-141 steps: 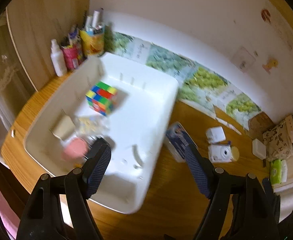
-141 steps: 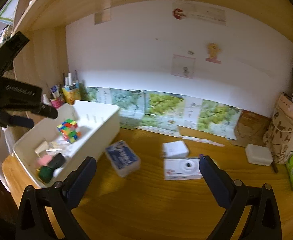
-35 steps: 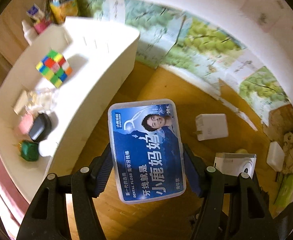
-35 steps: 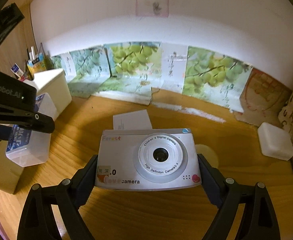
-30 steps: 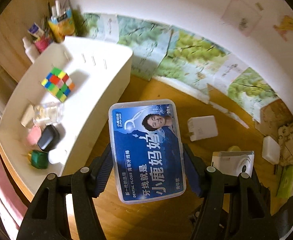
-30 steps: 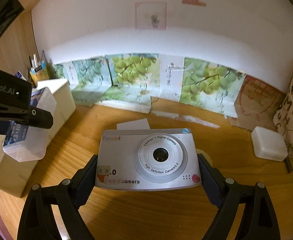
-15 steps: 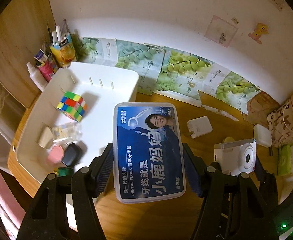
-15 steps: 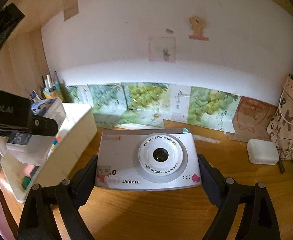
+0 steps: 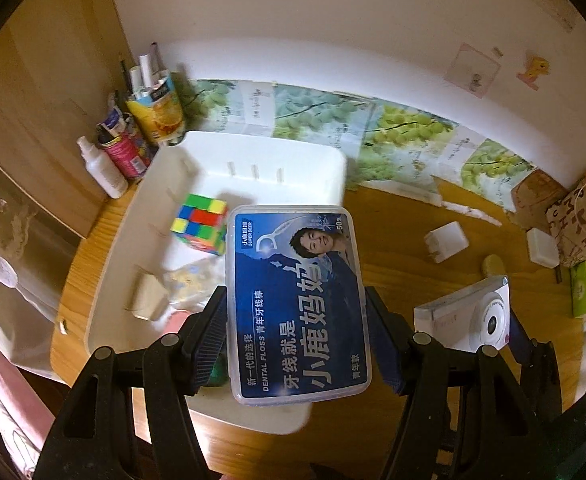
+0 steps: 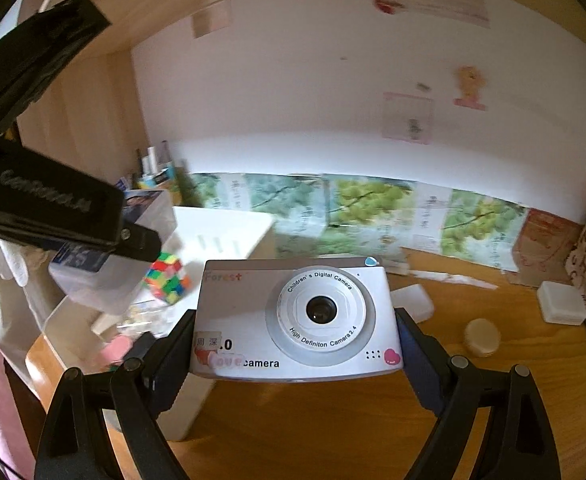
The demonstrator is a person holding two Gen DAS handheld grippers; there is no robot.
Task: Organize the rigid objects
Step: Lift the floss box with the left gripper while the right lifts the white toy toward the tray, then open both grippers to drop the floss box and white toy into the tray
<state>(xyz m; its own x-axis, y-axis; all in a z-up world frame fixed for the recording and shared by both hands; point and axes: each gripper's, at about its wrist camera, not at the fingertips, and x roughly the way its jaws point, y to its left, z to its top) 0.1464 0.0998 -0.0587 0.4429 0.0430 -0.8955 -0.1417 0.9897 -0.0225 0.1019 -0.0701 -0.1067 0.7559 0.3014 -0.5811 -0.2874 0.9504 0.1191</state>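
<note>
My left gripper point(image 9: 297, 336) is shut on a blue dental floss box point(image 9: 299, 304), held in the air over the right part of the white bin point(image 9: 277, 148). In the bin lie a colour cube point(image 9: 201, 224), a tan block point(image 9: 149, 296) and other small items, partly hidden by the box. My right gripper point(image 10: 295, 354) is shut on a white children's camera point(image 10: 297, 320), lifted above the wooden desk point(image 10: 493, 400) just right of the bin point(image 10: 229, 228). The floss box point(image 10: 105, 264) and the left gripper's body show at the left of the right wrist view.
Pen cups and a white bottle point(image 9: 101, 168) stand behind the bin at the left. On the desk to the right lie a white charger point(image 9: 445, 242), a small white case point(image 9: 543, 246), a round yellowish lid point(image 10: 481, 336) and a green tissue pack point(image 9: 585, 290). Grape posters line the wall.
Both grippers have risen and moved left toward the bin with their loads. The floss box now hangs over the bin instead of the desk; the camera is off the desk.
</note>
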